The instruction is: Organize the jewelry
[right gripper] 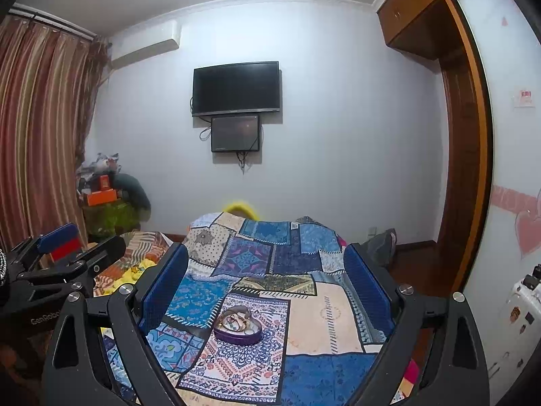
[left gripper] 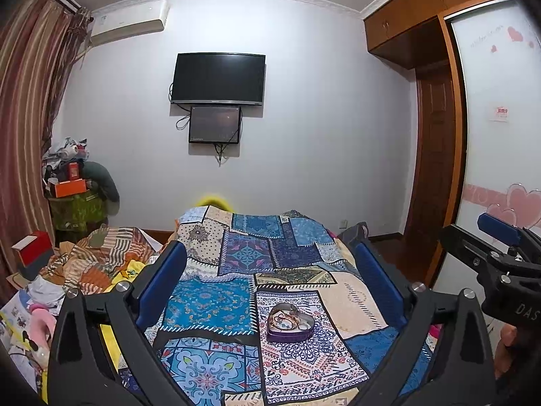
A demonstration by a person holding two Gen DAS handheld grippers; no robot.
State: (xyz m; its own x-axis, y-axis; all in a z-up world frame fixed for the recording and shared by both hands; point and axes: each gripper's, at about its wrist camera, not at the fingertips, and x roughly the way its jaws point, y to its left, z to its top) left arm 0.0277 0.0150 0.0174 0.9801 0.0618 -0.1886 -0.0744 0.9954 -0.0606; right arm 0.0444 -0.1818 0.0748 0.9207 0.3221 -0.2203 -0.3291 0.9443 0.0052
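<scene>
A purple heart-shaped tin holding several bracelets and beaded pieces sits on the blue patchwork cloth over a table. It also shows in the right wrist view. My left gripper is open and empty, held above and short of the tin. My right gripper is open and empty, also above and short of the tin. Each gripper shows at the edge of the other's view: the right one, the left one.
Piled clothes and bedding lie left of the cloth. A red box and a cluttered stand are by the striped curtain. Two screens hang on the far wall. A wooden wardrobe stands right.
</scene>
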